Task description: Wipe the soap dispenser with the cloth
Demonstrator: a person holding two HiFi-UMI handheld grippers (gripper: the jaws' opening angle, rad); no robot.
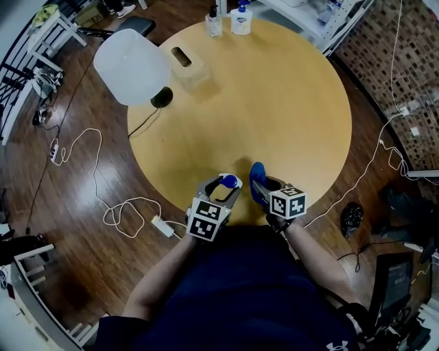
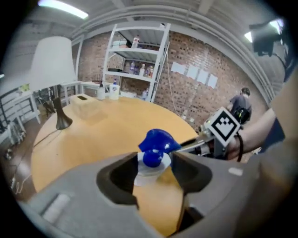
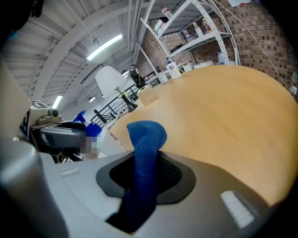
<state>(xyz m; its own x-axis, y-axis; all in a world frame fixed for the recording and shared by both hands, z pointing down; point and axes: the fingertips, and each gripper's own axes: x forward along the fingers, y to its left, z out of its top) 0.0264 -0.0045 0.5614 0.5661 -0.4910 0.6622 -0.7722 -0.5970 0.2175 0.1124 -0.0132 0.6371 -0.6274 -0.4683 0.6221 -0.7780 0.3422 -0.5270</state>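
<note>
The left gripper (image 2: 152, 171), a grey moulded plastic body, has its jaws spread. The neck of the soap dispenser (image 2: 155, 144) stands upright between them, with a glossy blue pump head over a white collar, and a dark pad sits close at either side. The right gripper (image 3: 146, 163) is pinched on the cloth (image 3: 146, 139), a deep blue woven strip that rises from the jaws and folds over in a soft rounded loop.

From the head view both grippers sit side by side at the near edge of a round desk (image 1: 274, 103) of smooth, pale yellow wood, with the cloth just right of the dispenser. A white-shaded lamp (image 1: 132, 66), a tan box (image 1: 186, 63) and two bottles (image 1: 241, 19) stand toward the far side. Around it are a dark plank floor (image 1: 82, 206), a loose white cable (image 1: 116, 212), a brick wall (image 1: 391, 62) and a white metal shelf (image 2: 137, 60).
</note>
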